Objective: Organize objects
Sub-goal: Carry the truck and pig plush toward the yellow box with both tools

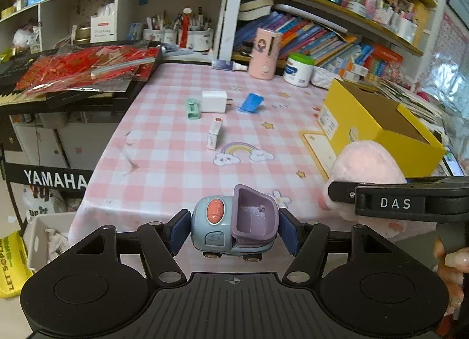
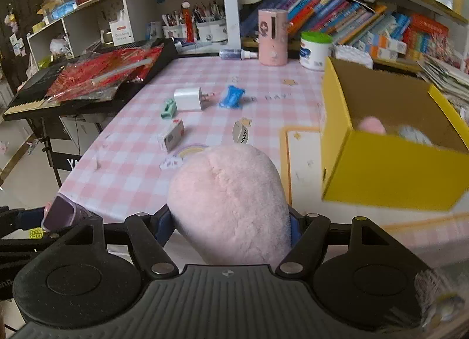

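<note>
Yellow cardboard box (image 2: 390, 169) already holds at least two soft items, one pink and one pale, so you appear partly through the sorting. Your left gripper (image 1: 234, 232) is clamped on the blue-and-purple toy truck (image 1: 234, 221); your right gripper (image 2: 231, 232) is clamped on the pink plush (image 2: 231, 195), both carried above the near table edge, short of the box. Outstanding on the checked tablecloth (image 1: 164, 145): white charger (image 1: 214, 101), green clip (image 1: 193, 108), blue packet (image 1: 250, 102), small carton (image 1: 214, 134).

Fluffy pink plush toy (image 2: 231, 201), smooth glossy plastic toy car (image 1: 234, 223), matt cardboard on the yellow box (image 2: 390, 169), checked cloth over the desk (image 1: 176, 148).
</note>
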Demonstrator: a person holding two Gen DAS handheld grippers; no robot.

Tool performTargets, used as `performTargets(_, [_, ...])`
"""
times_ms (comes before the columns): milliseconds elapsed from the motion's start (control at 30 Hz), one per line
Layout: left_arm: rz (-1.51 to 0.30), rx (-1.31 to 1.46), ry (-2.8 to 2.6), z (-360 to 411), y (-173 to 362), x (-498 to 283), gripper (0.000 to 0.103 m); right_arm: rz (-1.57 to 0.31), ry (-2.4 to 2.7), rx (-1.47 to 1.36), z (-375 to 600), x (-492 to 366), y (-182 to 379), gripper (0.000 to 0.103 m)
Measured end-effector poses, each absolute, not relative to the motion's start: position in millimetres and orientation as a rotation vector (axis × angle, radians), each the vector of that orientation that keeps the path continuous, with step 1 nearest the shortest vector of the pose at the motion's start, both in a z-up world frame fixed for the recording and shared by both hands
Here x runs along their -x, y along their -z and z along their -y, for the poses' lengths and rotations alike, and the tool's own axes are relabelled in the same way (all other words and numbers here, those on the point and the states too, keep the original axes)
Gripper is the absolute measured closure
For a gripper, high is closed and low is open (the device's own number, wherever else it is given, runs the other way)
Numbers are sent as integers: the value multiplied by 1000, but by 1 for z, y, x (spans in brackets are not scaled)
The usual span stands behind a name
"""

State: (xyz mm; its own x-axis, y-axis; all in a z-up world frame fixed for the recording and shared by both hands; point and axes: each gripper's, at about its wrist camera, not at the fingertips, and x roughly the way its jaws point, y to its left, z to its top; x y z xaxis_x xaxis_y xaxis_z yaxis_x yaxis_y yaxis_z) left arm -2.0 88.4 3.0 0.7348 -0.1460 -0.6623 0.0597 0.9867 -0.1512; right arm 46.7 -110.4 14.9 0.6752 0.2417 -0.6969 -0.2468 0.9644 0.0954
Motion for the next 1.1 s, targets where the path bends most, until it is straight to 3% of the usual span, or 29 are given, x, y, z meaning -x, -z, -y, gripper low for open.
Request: performTargets(1100, [-764, -84, 532, 40, 4, 22, 39, -841, 108, -200, 237, 59, 6, 34])
